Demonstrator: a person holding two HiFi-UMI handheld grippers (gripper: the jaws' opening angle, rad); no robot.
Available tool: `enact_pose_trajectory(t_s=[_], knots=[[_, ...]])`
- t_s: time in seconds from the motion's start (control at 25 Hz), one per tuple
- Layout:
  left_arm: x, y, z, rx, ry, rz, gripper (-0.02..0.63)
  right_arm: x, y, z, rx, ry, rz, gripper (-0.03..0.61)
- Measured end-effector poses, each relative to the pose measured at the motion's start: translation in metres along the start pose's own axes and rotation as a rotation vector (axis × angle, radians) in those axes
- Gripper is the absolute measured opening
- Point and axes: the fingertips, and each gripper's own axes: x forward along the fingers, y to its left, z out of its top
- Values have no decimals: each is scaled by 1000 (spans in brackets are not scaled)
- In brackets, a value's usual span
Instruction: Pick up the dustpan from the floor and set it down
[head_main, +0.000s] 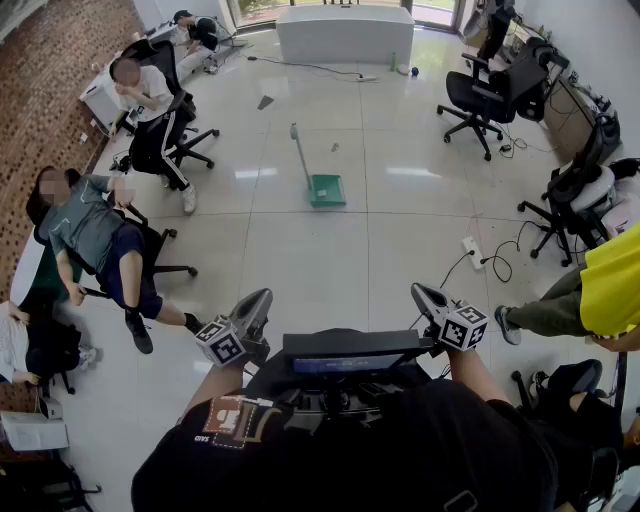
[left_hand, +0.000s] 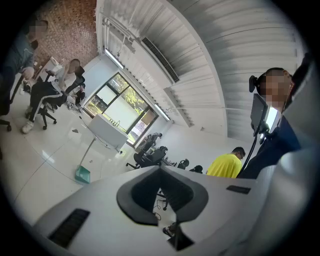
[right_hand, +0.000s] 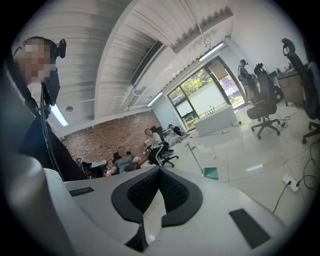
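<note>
Head view showed the green long-handled dustpan (head_main: 325, 188) on the tiled floor (head_main: 400, 240), well ahead of both claws and roughly between their lines. Both the left gripper (head_main: 256, 303) and the right gripper (head_main: 424, 296) were closed on nothing. The dustpan looked like light, stiff plastic, likely to swing pan-down; its raised handle (head_main: 299, 152) seemed the best hold. No brand or writing was legible on it.

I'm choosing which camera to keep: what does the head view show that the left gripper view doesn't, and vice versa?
Only the head view: the right hand-held gripper. Only the left gripper view: the ceiling, and a close look at the jaws of the left hand-held gripper, shut on nothing. Both: the green dustpan, untouched, and the person in yellow.
</note>
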Motion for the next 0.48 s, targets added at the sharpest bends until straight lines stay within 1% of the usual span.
enact_pose_trajectory(t_s=[0.08,0.16,0.2,0.24,0.28,0.36,0.48], knots=[[13,10,-3,6,-11,13,21,9,-19,8,-6,3,5,20],[20,29,-1,-1,-19,26,21,27,-32,12,-7,4,8,20],[22,46,6,-11,-21,30,21,45,-33,13,-6,4,7,20],[21,69,21,-19,-24,31,21,71,-31,16,-7,5,4,20],[19,98,43,-25,-26,27,21,104,-24,21,-11,7,-2,20],[14,165,97,-32,-32,5,21,183,-4,42,-33,10,-23,20],[13,256,191,-57,-22,-33,21,301,29,97,-68,5,-72,20]])
